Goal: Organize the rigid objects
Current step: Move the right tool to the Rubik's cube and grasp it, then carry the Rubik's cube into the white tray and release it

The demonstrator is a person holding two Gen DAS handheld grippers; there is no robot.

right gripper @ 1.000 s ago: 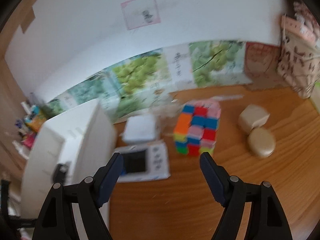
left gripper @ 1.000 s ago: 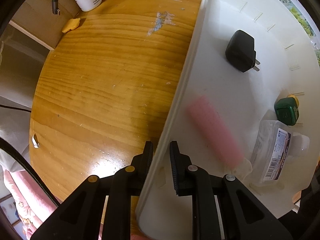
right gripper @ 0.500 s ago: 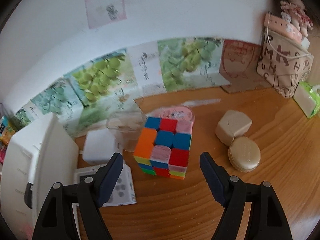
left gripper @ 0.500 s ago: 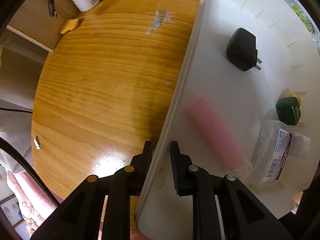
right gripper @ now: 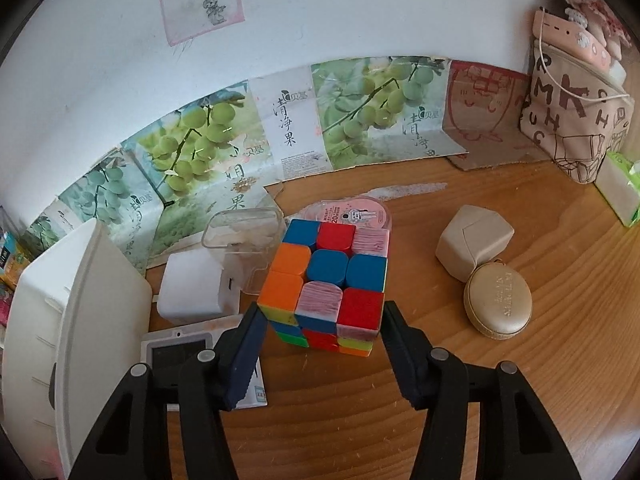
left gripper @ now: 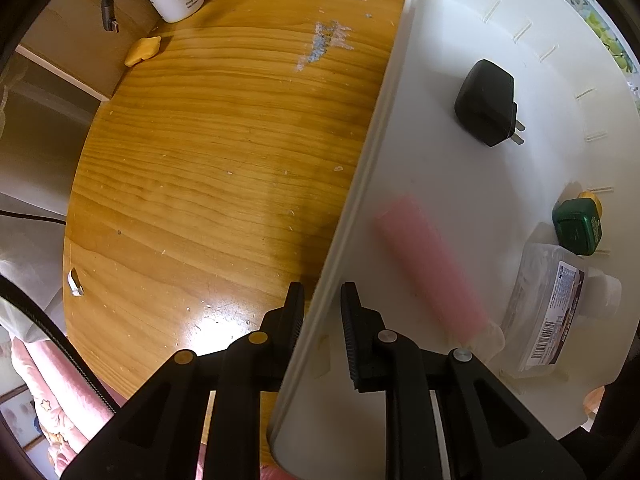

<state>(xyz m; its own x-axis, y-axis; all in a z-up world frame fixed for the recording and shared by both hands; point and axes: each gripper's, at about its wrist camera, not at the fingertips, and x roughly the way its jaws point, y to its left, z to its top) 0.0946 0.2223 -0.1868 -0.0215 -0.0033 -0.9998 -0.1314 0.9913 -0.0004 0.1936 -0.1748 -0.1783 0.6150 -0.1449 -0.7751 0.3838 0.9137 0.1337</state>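
**Item: puzzle cube** (right gripper: 324,284). Multicoloured, three-by-three faces; stands on the wooden counter (right gripper: 440,420), just in front of a round pink tin (right gripper: 352,213) and beside a clear plastic case (right gripper: 244,240) and a white charger block (right gripper: 192,288).

**Handling:** judged rigid, light, hard plastic with smooth sticker faces, some worn pale. Layers can twist, so best taken squarely across two opposite flat side faces, mid-height, not on corners or edges.

**Right claw** (right gripper: 322,344): spread wide, one finger on either side of the cube's lower part; whether the pads touch it cannot be told. Nothing gripped yet.

**Left claw** (left gripper: 322,320): narrowed over the rim of the white bin (left gripper: 360,208), one finger outside, one inside; the outer finger lies against the wall, a small gap shows at the inner one, so a firm clamp cannot be confirmed.

**Bin contents:** black plug adapter (left gripper: 486,102), pink tube (left gripper: 432,276) (blurred), green box (left gripper: 578,226), clear labelled bottle (left gripper: 552,304).

**Also on counter:** beige faceted box (right gripper: 474,246), gold oval case (right gripper: 498,300), small screen device (right gripper: 176,354).
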